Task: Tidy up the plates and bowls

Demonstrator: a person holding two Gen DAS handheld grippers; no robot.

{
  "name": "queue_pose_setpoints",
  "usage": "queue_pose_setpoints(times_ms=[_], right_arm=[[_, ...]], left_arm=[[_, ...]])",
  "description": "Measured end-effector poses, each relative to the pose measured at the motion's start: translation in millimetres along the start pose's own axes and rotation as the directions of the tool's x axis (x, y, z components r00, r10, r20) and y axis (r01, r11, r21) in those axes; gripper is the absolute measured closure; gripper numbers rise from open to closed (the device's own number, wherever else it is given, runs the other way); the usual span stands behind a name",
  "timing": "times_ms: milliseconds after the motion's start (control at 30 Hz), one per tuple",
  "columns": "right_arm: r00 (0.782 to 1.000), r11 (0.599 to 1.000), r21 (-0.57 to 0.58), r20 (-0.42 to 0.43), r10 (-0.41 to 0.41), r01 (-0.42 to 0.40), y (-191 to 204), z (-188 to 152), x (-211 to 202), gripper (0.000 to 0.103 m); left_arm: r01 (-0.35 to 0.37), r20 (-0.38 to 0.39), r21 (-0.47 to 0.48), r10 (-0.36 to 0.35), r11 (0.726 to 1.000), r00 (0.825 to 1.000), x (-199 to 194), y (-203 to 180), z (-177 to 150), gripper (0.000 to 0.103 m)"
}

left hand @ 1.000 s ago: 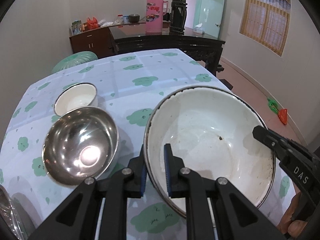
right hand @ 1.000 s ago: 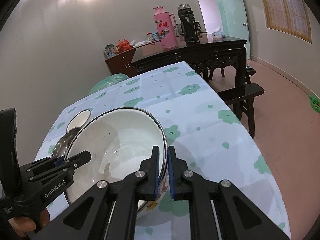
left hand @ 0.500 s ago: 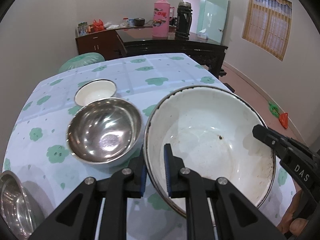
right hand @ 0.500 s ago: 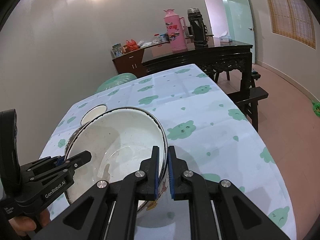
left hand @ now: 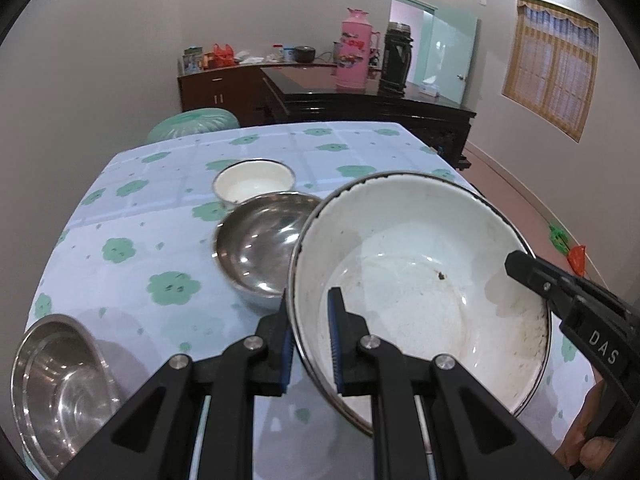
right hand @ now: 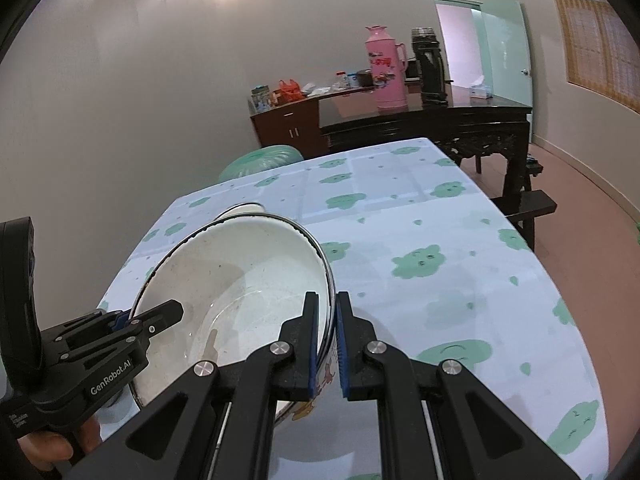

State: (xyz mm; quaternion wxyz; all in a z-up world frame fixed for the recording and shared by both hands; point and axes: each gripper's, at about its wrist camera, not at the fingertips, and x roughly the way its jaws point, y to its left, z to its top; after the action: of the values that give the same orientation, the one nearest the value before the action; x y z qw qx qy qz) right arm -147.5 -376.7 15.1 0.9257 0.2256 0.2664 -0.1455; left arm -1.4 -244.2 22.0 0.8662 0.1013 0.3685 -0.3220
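A large white enamel bowl [left hand: 420, 280] with a dark rim hangs above the table, held from both sides. My left gripper [left hand: 310, 344] is shut on its left rim, and my right gripper [right hand: 328, 344] is shut on its right rim [right hand: 326, 276]. In the left wrist view the right gripper [left hand: 520, 268] shows across the bowl. In the right wrist view the left gripper [right hand: 132, 322] pinches the far rim. A steel bowl [left hand: 260, 248] sits just left of and partly under the white bowl. Behind it stands a small white bowl [left hand: 254, 184]. Another steel bowl [left hand: 60, 392] lies at the near left.
The table [right hand: 440, 264] wears a pale cloth with green flower prints. A dark wooden sideboard [left hand: 360, 104] with a pink thermos [left hand: 352, 48] and a black flask [left hand: 398, 56] stands beyond it. A green stool [left hand: 196, 120] is at the far edge, a bench [right hand: 528, 208] to the right.
Both grippers have carried the white bowl leftward and up toward the steel bowl, whose right side it now overlaps. The second steel bowl has come into view at the near left.
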Motion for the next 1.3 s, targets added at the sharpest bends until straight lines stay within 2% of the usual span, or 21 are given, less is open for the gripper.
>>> queue_pose_setpoints(times_ms=[367, 600, 900, 1300], right_arm=[[0.999, 0.998, -0.040, -0.016, 0.052, -0.053, 41, -6, 6, 0.093], [0.996, 0.993, -0.080, -0.006, 0.091, -0.091, 77, 0, 5, 0.093], [0.982, 0.973, -0.130, -0.012, 0.190, -0.190, 133, 3, 13, 0.093], [0.949, 0.936, -0.165, -0.093, 0.300, -0.312, 197, -12, 34, 0.093]], left_arm=[[-0.043, 0.012, -0.057, 0.044, 0.997, 0.999, -16, 39, -11, 0.091], [-0.085, 0.049, -0.094, 0.090, 0.992, 0.995, -39, 70, -12, 0.091], [-0.177, 0.079, -0.155, 0.190, 0.972, 0.979, -69, 120, -19, 0.091], [-0.287, 0.043, -0.232, 0.304, 0.929, 0.952, -89, 178, -43, 0.091]])
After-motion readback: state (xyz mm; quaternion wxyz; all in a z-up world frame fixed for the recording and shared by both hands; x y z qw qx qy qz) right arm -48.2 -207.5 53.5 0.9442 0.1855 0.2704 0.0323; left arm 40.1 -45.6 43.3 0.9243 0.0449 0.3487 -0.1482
